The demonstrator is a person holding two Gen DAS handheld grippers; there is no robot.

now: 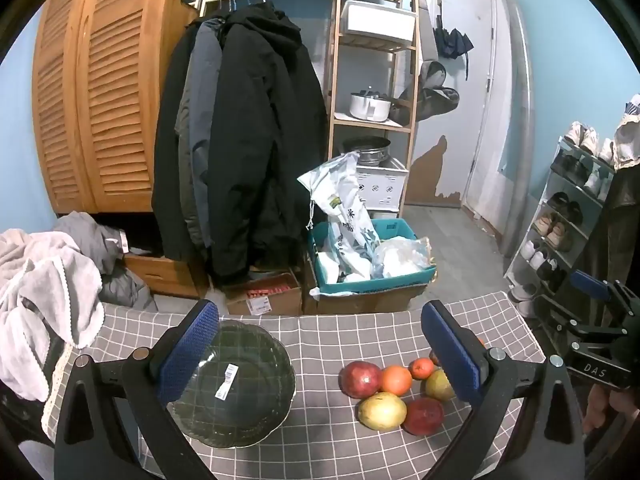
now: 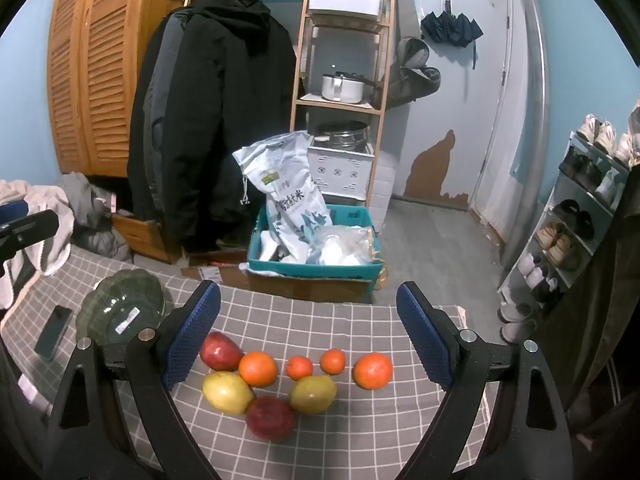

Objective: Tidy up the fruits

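Several fruits lie loose on the grey checked tablecloth [image 2: 320, 320]: two red apples [image 2: 220, 351] [image 2: 270, 418], two yellow-green pears [image 2: 226, 392] [image 2: 313, 394], a big orange [image 2: 258, 369], another orange [image 2: 373, 371] and two small tangerines [image 2: 299, 367] [image 2: 333, 361]. An empty dark glass bowl [image 1: 236, 384] with a sticker sits to their left. My left gripper [image 1: 318, 354] hovers open above the table between bowl and fruits, its left pad over the bowl's rim. My right gripper [image 2: 308, 338] hangs open above the fruit pile, holding nothing.
A dark phone [image 2: 53, 332] lies left of the bowl [image 2: 122, 312]. Clothes [image 1: 44, 280] are heaped at the table's left. Beyond the far edge stand cardboard boxes, a teal crate [image 2: 312, 264] with bags, hanging coats, a wooden shelf, and a shoe rack [image 2: 568, 232] at right.
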